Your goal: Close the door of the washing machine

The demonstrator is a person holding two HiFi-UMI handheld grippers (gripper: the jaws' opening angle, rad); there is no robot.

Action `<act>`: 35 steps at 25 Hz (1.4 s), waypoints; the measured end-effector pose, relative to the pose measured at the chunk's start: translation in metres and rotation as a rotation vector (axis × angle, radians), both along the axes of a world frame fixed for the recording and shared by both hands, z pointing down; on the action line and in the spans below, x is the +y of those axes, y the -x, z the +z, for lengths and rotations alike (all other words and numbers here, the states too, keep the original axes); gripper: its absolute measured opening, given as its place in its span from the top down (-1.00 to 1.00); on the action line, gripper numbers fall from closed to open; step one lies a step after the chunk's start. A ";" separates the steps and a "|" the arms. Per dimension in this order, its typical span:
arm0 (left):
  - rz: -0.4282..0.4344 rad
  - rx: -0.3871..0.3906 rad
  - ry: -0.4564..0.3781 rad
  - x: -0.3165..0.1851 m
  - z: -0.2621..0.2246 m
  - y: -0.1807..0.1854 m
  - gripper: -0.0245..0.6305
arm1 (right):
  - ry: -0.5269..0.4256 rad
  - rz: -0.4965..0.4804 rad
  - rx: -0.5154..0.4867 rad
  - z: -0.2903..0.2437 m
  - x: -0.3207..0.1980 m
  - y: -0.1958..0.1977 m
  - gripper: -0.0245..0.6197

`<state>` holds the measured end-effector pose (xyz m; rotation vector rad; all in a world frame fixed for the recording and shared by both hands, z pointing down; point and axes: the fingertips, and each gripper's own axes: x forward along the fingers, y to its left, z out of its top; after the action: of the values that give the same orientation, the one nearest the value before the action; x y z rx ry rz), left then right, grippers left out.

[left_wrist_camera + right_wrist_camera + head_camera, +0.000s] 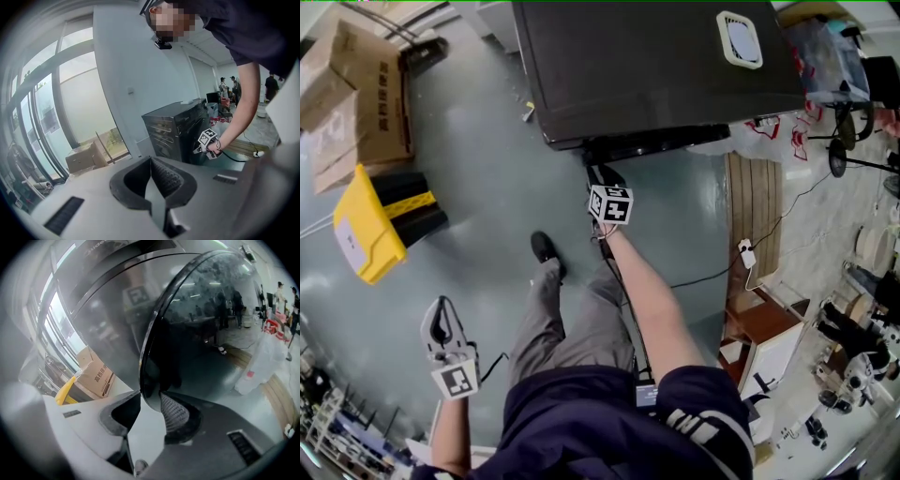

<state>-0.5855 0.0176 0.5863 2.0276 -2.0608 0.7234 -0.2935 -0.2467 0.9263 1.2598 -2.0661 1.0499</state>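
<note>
From above in the head view, the black washing machine (656, 66) fills the top. Its round glass door (206, 319) stands ajar, with the rim running down between my right gripper's jaws. My right gripper (150, 397) is shut on that rim, one pad on each side. In the head view this gripper (602, 176) sits low at the machine's front, under the door (647, 145). My left gripper (441, 314) hangs far off at the lower left, away from the machine. Its pads (164, 178) meet at the tip with nothing between them. The left gripper view shows the machine (180, 129) at a distance.
Cardboard boxes (356, 103) and a yellow block (366, 234) lie on the grey floor to the left. A wooden pallet (755, 202) and a cable with a plug (747, 253) are at the right. The person's shoe (546, 248) stands near the machine.
</note>
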 end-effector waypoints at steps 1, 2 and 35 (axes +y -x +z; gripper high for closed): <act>0.000 0.000 0.002 0.000 0.001 0.000 0.85 | -0.002 -0.001 0.003 0.000 -0.001 0.000 0.45; -0.002 -0.001 0.012 0.001 0.003 -0.001 0.85 | -0.001 -0.002 0.006 0.000 0.000 0.001 0.45; 0.020 -0.016 0.010 -0.008 0.002 -0.018 0.85 | -0.199 -0.190 0.085 -0.037 0.005 -0.001 0.62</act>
<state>-0.5671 0.0097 0.5883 2.0468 -2.0436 0.7545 -0.2928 -0.2419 0.8892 1.1511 -2.2157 0.7093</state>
